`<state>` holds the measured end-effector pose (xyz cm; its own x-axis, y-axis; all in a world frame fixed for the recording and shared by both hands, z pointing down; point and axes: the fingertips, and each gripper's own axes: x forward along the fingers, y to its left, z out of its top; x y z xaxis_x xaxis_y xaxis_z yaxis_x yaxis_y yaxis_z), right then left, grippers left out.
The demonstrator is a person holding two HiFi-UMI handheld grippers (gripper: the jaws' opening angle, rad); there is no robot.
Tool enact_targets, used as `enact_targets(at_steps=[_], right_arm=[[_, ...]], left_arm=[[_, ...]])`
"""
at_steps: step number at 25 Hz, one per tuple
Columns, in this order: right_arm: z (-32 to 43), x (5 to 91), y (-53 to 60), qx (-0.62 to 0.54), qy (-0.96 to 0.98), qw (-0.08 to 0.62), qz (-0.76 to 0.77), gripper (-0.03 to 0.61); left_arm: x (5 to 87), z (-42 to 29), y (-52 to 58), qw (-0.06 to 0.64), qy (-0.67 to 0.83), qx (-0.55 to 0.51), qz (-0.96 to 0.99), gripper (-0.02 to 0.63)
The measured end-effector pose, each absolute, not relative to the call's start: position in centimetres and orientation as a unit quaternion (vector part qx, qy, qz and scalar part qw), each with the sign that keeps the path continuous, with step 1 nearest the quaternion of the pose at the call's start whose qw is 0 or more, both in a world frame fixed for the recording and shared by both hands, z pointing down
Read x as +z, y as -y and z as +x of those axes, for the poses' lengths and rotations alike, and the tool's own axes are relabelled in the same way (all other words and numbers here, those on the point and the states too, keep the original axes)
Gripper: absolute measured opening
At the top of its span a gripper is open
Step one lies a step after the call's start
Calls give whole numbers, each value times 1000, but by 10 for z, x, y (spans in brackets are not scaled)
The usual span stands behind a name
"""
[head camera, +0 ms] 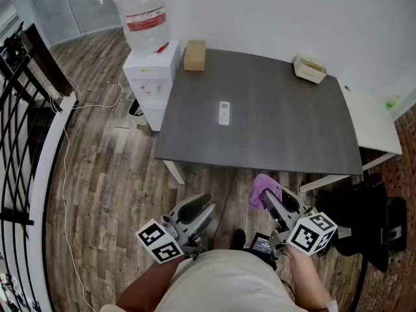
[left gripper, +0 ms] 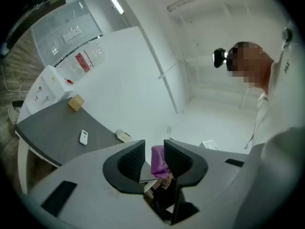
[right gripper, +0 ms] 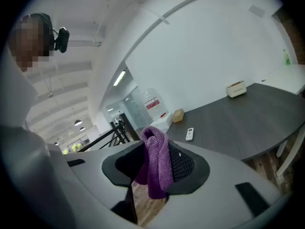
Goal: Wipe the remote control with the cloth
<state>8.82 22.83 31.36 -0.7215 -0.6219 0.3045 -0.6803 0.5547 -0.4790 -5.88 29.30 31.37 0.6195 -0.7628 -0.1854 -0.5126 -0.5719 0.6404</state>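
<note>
Frankly, the red bottle label is illegible (right gripper clamps cloth).

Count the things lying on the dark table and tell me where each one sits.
3. A cardboard box at the far left corner of the table, the remote control near the middle, and a pale tray at the far right corner. None looks hidden.

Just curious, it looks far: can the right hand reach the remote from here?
Probably not yet. The right gripper, holding the purple cloth, hangs short of the table; the remote lies mid-table. Nothing blocks the way, though.
</note>
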Motion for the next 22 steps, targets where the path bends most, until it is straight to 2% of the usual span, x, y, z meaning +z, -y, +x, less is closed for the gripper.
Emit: enact_targets(at_steps=[8,14,22], right_arm=[[79,330,-223,312,850,49,422,149],[89,331,-204,311,836,49,450,149],[103,358,-116,337,834,65,432,149]], left_arm=[[339,-92,-281,286,381,-184,860,114],[357,-97,-255,301,385,-154,859,148],[381,-86,-172,308,435,-119,838,172]])
